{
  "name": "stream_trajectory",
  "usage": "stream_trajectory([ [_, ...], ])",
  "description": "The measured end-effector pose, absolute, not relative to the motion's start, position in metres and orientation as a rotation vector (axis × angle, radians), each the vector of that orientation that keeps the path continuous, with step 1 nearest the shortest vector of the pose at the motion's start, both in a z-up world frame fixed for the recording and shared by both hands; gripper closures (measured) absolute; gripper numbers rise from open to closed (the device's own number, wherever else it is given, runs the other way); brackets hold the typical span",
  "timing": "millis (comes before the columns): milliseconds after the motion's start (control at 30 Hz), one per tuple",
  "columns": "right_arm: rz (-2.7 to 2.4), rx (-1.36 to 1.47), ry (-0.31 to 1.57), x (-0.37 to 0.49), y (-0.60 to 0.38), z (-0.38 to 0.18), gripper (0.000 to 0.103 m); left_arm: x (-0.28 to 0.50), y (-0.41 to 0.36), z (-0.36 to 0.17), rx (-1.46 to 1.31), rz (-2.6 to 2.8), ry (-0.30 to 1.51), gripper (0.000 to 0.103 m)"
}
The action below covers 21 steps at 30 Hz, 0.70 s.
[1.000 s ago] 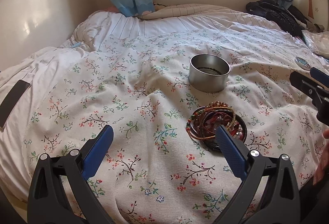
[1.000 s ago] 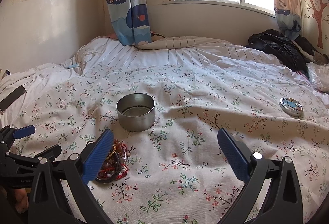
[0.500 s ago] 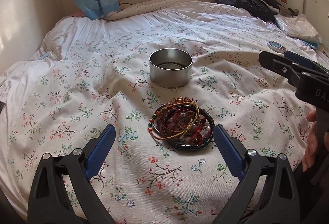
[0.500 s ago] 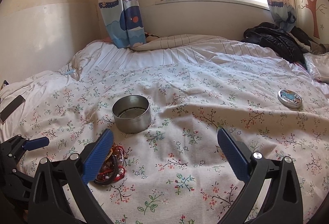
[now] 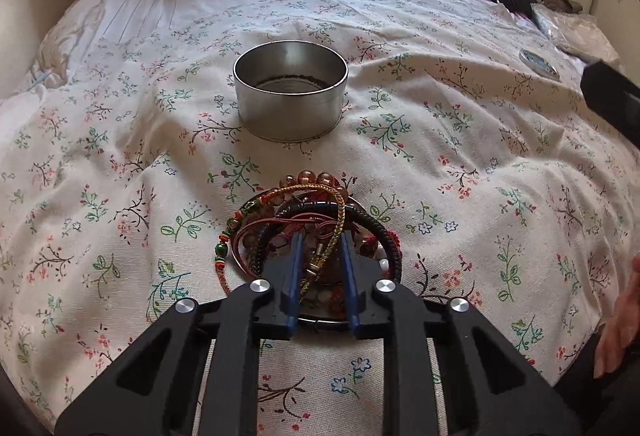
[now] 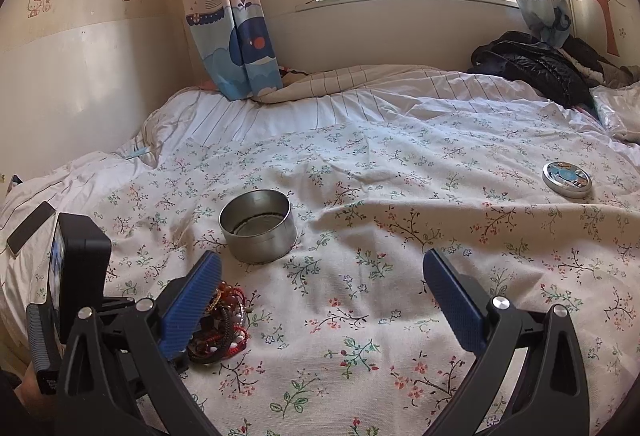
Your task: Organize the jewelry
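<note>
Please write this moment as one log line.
left gripper: closing in bracelet pile | right gripper: open, empty | tin: open

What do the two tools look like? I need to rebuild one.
Each hand-held gripper, left and right, has a matte black plastic frame with triangular cutouts, round silver pivot bolts and two flat blue ribbed pads. No cables or sleeves show. A black camera block sits on the left tool.

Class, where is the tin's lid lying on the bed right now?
In the right wrist view the lid lies far right on the floral quilt, well apart from the open tin.
</note>
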State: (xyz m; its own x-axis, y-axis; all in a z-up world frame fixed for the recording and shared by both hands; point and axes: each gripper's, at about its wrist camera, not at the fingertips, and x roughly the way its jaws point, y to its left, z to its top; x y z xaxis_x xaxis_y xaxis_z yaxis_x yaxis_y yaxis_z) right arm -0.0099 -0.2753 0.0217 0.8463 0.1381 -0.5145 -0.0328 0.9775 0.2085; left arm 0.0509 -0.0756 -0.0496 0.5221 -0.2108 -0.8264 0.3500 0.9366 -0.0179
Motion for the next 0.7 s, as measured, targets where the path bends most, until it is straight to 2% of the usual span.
stream_trajectory([
  [33,0.092,0.202,0.557,-0.009,-0.276,0.022,0.006,0.051,-0.071,-0.048,0.130,-0.339,0.960,0.096],
  [300,0.165,0.155,0.632,0.001,-0.261,0.012,0.006,0.048,-0.008,-0.025,-0.168,-0.288,0.864,0.098],
  [433,0.279,0.001,0.714,0.014,-0.221,-0.001,0.006,0.051,0.017,-0.024,-0.273,-0.244,0.863,0.099],
  [600,0.419,-0.218,0.689,0.026,-0.166,-0.012,0.006,0.053,0.019,-0.026,-0.277,-0.240,0.864,0.099],
  [700,0.491,-0.298,0.717,0.038,-0.140,-0.023,0.012,0.053,0.019,-0.027,-0.277,-0.241,0.862,0.099],
])
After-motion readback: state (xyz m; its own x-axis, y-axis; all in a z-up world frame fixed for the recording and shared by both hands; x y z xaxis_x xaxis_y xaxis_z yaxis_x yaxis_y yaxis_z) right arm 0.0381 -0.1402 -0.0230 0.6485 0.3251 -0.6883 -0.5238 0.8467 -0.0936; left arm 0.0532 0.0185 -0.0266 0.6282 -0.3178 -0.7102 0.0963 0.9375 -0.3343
